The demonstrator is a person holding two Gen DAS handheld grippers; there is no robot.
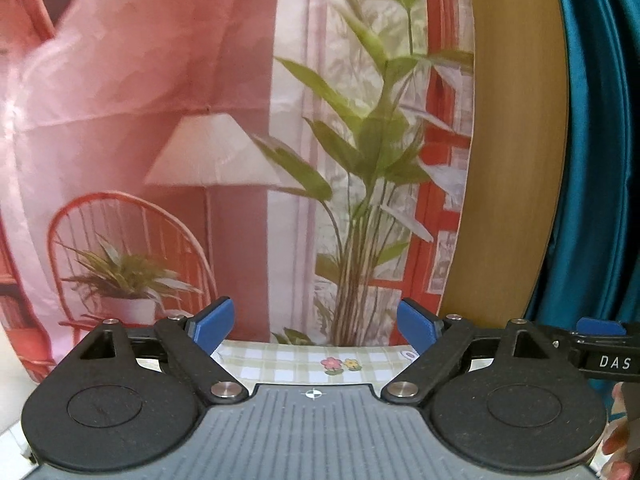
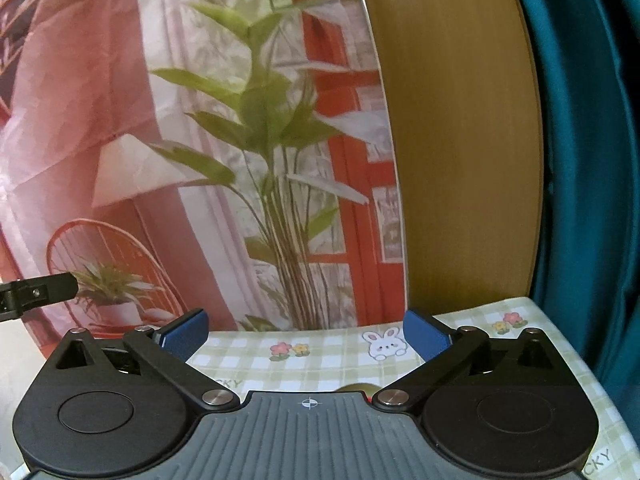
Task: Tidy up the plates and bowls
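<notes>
No plate or bowl shows fully in either view. My left gripper [image 1: 316, 330] is open and empty, held above the far edge of the checked tablecloth [image 1: 296, 364], pointing at the printed backdrop. My right gripper [image 2: 306, 334] is open and empty above the same tablecloth [image 2: 332, 360]. A small curved yellowish rim with a red bit [image 2: 356, 390] peeks out just under the right gripper's body; I cannot tell what it is. The right gripper's finger [image 1: 600, 328] shows at the right edge of the left wrist view. The left gripper's finger [image 2: 40, 290] shows at the left edge of the right wrist view.
A printed fabric backdrop [image 1: 180, 120] with a lamp, chair and plants hangs right behind the table. A wooden panel [image 2: 460, 140] stands at the back right, with a teal curtain [image 2: 592, 160] beside it. The table's right edge [image 2: 580, 360] runs along the curtain.
</notes>
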